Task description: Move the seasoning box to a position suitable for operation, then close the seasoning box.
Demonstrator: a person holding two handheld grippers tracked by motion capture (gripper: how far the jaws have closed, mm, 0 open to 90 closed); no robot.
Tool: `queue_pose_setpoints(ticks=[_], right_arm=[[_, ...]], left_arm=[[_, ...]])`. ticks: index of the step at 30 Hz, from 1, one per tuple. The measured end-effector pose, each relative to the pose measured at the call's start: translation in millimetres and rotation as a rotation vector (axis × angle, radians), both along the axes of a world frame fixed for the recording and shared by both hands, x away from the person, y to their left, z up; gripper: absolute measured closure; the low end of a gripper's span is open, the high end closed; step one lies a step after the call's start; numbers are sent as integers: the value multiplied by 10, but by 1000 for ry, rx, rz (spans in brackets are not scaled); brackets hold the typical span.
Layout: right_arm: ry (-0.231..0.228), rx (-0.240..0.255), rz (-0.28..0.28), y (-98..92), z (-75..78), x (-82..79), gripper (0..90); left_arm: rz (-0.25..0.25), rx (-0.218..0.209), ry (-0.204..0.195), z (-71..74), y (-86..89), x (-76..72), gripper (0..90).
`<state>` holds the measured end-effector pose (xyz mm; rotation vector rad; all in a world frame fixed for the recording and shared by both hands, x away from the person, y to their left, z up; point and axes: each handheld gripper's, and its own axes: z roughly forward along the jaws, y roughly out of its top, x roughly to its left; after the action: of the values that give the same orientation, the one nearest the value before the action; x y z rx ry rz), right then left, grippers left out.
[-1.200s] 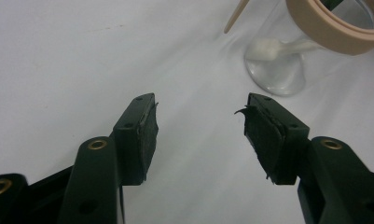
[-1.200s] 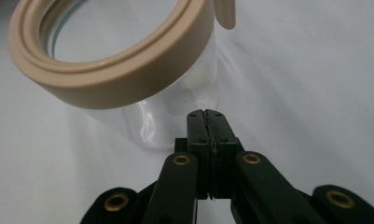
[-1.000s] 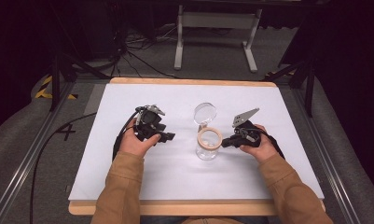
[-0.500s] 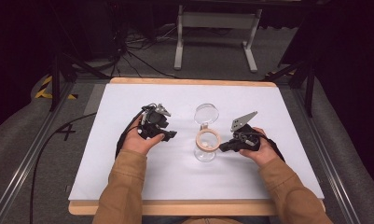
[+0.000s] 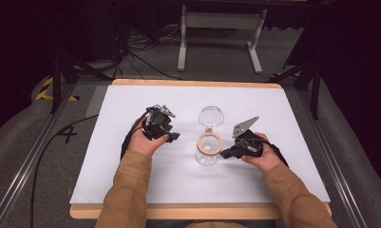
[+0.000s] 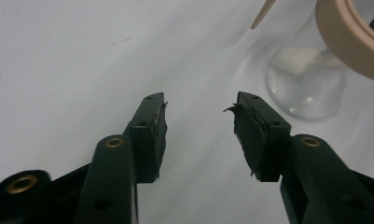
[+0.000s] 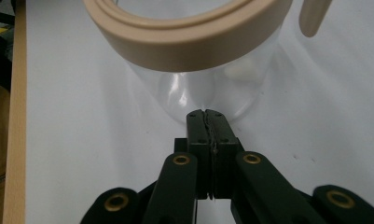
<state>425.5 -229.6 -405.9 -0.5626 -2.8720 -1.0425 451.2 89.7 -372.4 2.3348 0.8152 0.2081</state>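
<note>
A clear glass jar [image 5: 208,151] with a tan rim stands mid-bench [image 5: 131,190]. The right claw [image 7: 206,113], pressed closed and empty, points at its base; the left claw [image 6: 201,105] gapes wide nearby.

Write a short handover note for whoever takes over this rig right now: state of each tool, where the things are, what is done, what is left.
Left tool: jaws open, holding nothing, over the white table left of the jar.
Right tool: jaws shut on nothing, tips close against the jar's lower wall; contact cannot be told.
Glass jar: upright mid-table, beige ring at its mouth, hinged clear lid swung open behind it. Something white lies inside at the bottom.
Done: jar stands open.
Left: probably steadying the jar and closing its lid or dealing with the contents; neither tool grips anything yet.
</note>
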Motion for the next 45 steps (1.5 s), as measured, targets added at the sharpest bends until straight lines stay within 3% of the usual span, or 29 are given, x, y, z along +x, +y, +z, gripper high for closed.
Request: queue_pose_setpoints(ticks=[4, 7, 14, 16, 17, 19, 23, 25, 31, 33, 38, 45], right_arm=[[-4, 4, 8, 7, 10, -31, 897], [-9, -1, -19, -60, 45, -37, 897], [-22, 34, -48, -164, 152, -40, 897], [-30, 37, -50, -171, 173, -43, 897], [-39, 45, -51, -179, 206, -54, 897], [-49, 57, -57, -183, 246, -69, 897], [-70, 98, -67, -189, 344, -109, 898], [-78, 117, -69, -179, 392, -131, 898], [-94, 178, -86, -144, 464, -164, 898], [-90, 238, -113, -131, 487, -160, 898], [-125, 300, -157, -103, 529, -154, 898], [-136, 358, -174, -75, 554, -144, 898]], left_arm=[[-4, -33, 15, 12, 0, 18, 592], [-17, -66, 25, 33, 13, 26, 650], [-1, -118, -35, 54, -6, -18, 850], [6, -152, -40, 84, -11, -18, 870], [15, -199, -35, 94, -24, -9, 891], [30, -236, -22, 88, -62, 13, 893], [49, -257, -36, 82, -123, 89, 895], [68, -310, -51, 79, -169, 117, 896], [64, -362, -80, 81, -305, 238, 898], [64, -374, -84, 85, -344, 267, 898], [49, -437, -106, 144, -423, 283, 897], [40, -450, -103, 190, -405, 264, 896]])
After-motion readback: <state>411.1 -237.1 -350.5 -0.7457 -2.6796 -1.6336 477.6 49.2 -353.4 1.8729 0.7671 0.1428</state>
